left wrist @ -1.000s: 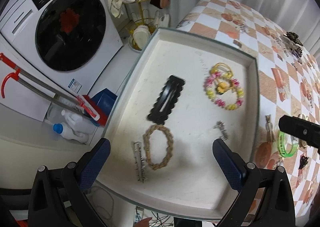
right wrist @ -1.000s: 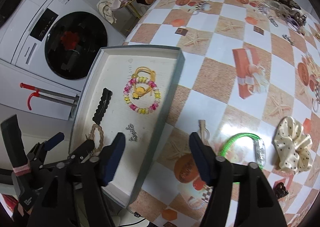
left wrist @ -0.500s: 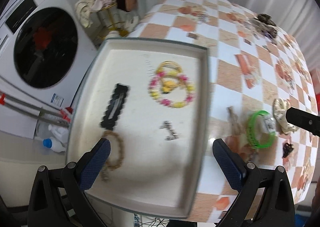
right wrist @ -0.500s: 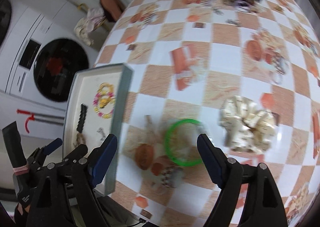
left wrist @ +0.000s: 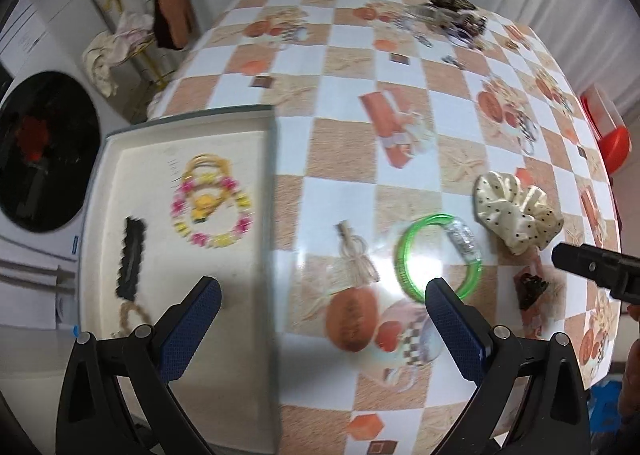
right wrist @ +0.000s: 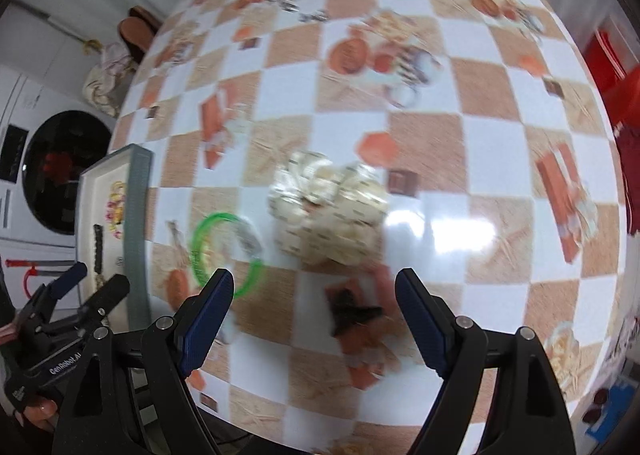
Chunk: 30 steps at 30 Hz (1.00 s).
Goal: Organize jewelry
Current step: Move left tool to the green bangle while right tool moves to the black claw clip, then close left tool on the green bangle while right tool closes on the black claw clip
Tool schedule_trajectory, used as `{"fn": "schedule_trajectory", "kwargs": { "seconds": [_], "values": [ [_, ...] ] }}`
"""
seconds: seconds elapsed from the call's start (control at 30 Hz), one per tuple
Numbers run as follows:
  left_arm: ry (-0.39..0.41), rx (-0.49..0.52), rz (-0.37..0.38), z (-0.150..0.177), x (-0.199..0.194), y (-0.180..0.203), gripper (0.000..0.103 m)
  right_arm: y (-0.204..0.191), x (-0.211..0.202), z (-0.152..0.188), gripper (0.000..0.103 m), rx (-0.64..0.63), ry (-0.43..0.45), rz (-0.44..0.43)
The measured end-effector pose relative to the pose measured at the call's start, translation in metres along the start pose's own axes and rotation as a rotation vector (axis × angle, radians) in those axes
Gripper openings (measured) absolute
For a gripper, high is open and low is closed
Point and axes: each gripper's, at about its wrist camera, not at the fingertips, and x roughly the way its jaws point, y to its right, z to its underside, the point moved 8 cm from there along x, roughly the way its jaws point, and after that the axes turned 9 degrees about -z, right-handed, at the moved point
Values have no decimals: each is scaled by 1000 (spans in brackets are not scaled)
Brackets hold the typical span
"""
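We see the tray at the table's left edge, with bare checks toward the far edge. Our left gripper and right gripper both have jaws spread wide, holding nothing; the right jaws have just been opening above the dark clip.

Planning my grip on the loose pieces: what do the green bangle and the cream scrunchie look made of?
Green bangle: likely translucent plastic, glossy, with a clear glittery segment; rigid-looking ring. Cream scrunchie: apparently satin-like fabric, soft sheen, dark dots, gathered folds; probably compressible.
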Motion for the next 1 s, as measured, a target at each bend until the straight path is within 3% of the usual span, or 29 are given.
{"fn": "schedule_trajectory", "kwargs": {
  "seconds": [0.37, 0.47, 0.53, 0.6, 1.0],
  "values": [
    [-28, 112, 3, -8, 26, 39, 103, 33, 10, 28, 85, 31, -52, 26],
    [-26, 147, 11, -11, 30, 49, 92, 31, 16, 32, 85, 9, -60, 35],
    [-27, 163, 14, -12, 34, 55, 92, 30, 19, 35, 85, 0, -65, 38],
    [-25, 177, 22, -14, 37, 60, 81, 29, 23, 37, 85, -4, -68, 40],
    [-60, 230, 60, -16, 57, 87, 77, 17, 41, 36, 79, -112, -65, 101]
  ]
}}
